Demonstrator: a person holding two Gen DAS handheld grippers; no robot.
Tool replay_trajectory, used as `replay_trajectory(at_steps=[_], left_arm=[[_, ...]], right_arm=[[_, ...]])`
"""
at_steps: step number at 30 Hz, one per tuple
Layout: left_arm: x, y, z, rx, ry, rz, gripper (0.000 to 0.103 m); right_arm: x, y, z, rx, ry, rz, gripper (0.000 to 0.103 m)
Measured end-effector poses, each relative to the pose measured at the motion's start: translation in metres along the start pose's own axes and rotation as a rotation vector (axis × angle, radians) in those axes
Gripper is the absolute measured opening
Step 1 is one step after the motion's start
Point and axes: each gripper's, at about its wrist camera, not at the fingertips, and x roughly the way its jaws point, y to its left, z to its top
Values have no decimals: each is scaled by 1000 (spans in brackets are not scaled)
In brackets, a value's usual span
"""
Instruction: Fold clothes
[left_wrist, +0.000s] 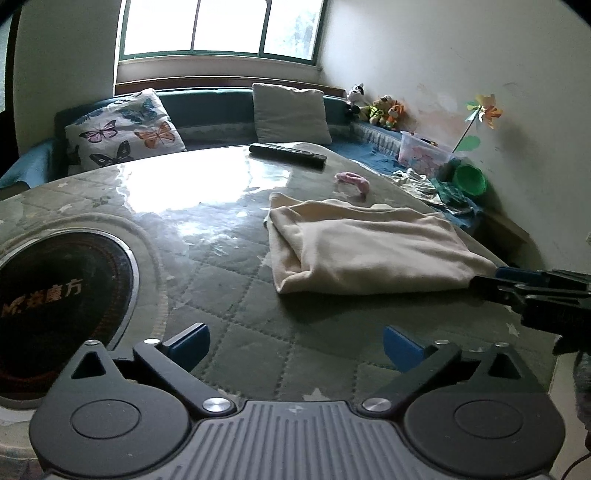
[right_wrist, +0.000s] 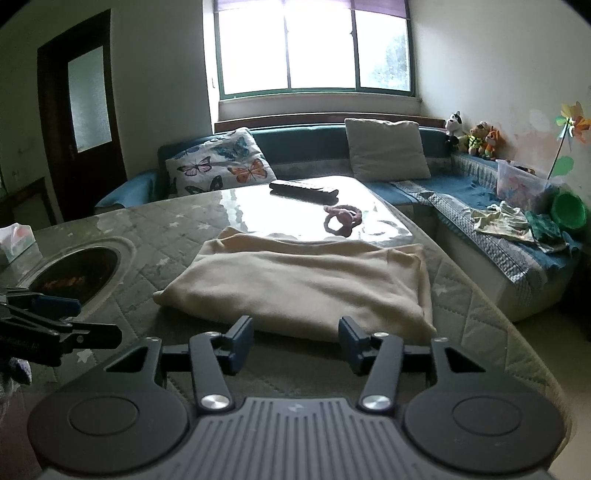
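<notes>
A cream garment (left_wrist: 369, 247) lies folded into a thick rectangle on the quilted green table cover (left_wrist: 258, 332); it also shows in the right wrist view (right_wrist: 299, 284). My left gripper (left_wrist: 295, 345) is open and empty, hovering above the table short of the garment's near left corner. My right gripper (right_wrist: 295, 343) is open and empty just in front of the garment's near edge. In the left wrist view the right gripper (left_wrist: 491, 278) shows from the side at the garment's right corner. The left gripper (right_wrist: 66, 317) shows at the left in the right wrist view.
A round black cooktop (left_wrist: 55, 302) is set in the table at left. A black remote (left_wrist: 288, 154) and a pink hair band (left_wrist: 352, 181) lie beyond the garment. A sofa (right_wrist: 461, 192) with pillows, loose clothes (right_wrist: 506, 221), a plastic box and a green bowl runs behind and right.
</notes>
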Motion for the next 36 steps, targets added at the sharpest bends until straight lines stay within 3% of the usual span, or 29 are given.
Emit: replay_trajectory(at_steps=[1,8,9,14,29,36], left_arm=[[0,-1,0,3,2,-1,103],[3,-8,-2,15,20,-5,103],[2,-9,-3,19,22,-5,103],[-1,-14,-3,32,27,-4,103],[-9,-22,-9,51,29,3,103],[-13,-25,-13,58,27,12,103]], right_arm=[[0,0,-1,6,2,1,61],[0,4,-5,12,8,2,69],[0,5,-5,9,6,1,75],[-6,8,-4,-8,-7,-7,78],[-17,19,-7,-29,-25,-12,103],[-19,24,-14,-43,-19,-29,103]])
